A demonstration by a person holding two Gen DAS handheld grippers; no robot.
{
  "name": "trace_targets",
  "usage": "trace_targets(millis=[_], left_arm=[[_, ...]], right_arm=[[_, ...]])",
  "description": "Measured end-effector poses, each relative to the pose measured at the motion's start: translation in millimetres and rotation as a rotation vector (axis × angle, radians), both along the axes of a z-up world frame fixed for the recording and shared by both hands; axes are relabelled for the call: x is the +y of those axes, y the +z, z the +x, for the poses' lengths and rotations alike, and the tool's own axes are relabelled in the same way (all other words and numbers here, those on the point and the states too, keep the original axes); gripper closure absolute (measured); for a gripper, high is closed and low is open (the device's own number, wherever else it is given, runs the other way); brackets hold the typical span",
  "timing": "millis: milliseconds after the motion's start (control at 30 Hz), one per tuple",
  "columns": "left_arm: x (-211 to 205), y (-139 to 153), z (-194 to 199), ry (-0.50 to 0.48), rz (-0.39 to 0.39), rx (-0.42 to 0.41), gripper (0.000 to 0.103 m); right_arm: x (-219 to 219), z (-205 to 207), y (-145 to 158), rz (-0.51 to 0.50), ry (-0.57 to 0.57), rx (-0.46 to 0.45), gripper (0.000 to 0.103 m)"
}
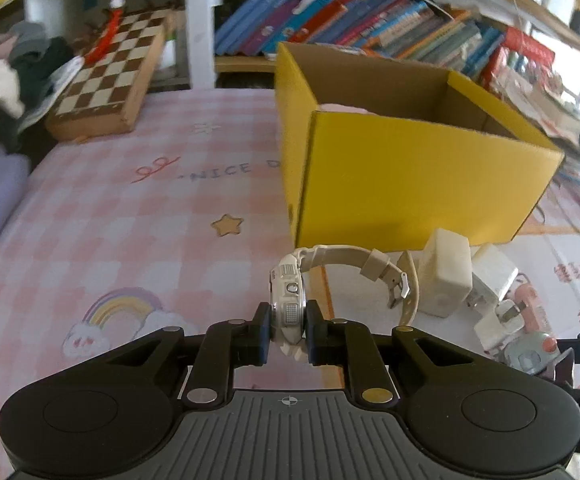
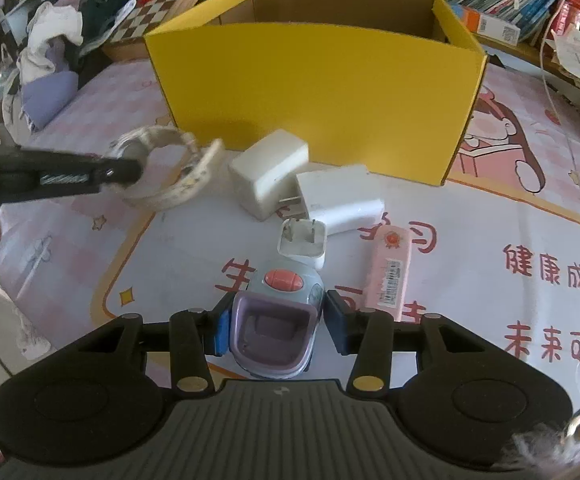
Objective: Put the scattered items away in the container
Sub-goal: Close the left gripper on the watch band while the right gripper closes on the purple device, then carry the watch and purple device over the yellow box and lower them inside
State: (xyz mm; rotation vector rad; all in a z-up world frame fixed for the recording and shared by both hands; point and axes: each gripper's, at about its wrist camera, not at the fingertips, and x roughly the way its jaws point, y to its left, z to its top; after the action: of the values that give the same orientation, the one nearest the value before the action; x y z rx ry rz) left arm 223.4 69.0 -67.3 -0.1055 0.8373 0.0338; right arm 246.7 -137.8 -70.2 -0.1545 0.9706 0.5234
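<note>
Presently the left gripper (image 1: pixel 287 330) is clamped on the case of a white plastic wristwatch (image 1: pixel 290 300), both blue-padded fingers pressed to its sides; the strap loops out to the right, just in front of the open yellow cardboard box (image 1: pixel 410 176). From the right wrist view the same watch (image 2: pixel 169 168) sits in that gripper (image 2: pixel 129 168) near the box's (image 2: pixel 314 88) left front corner, whether touching the cloth cannot be told.

Right gripper (image 2: pixel 273 320) straddles a small grey-and-purple toy with an orange button (image 2: pixel 277 312); the left pad looks against it, the right pad shows a slight gap, so a firm grip cannot be told.

Loose on the pink checked tablecloth (image 1: pixel 129 220), in front of the box: a cream cube-shaped charger block (image 2: pixel 267 172), a flat white power adapter (image 2: pixel 342 200) touching it, a small white two-prong plug (image 2: pixel 304 240), and a pink rectangular bar with a barcode label (image 2: pixel 390 276).

A wooden chessboard (image 1: pixel 109 80) lies far left.
</note>
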Motion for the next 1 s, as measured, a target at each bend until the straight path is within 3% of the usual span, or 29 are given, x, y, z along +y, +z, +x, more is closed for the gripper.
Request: trace_targets(millis=[500,1000], left_arm=[[23,33,-66,0.061,-0.045,-0.086,0.087],[10,71,-54,0.003,-0.053,-0.210,0.087]], right_arm=[[-13,-17,29,0.062,-0.049,-0.051,0.059],[-7,-3,78,0.123,-0.026,-0.187,0.059]])
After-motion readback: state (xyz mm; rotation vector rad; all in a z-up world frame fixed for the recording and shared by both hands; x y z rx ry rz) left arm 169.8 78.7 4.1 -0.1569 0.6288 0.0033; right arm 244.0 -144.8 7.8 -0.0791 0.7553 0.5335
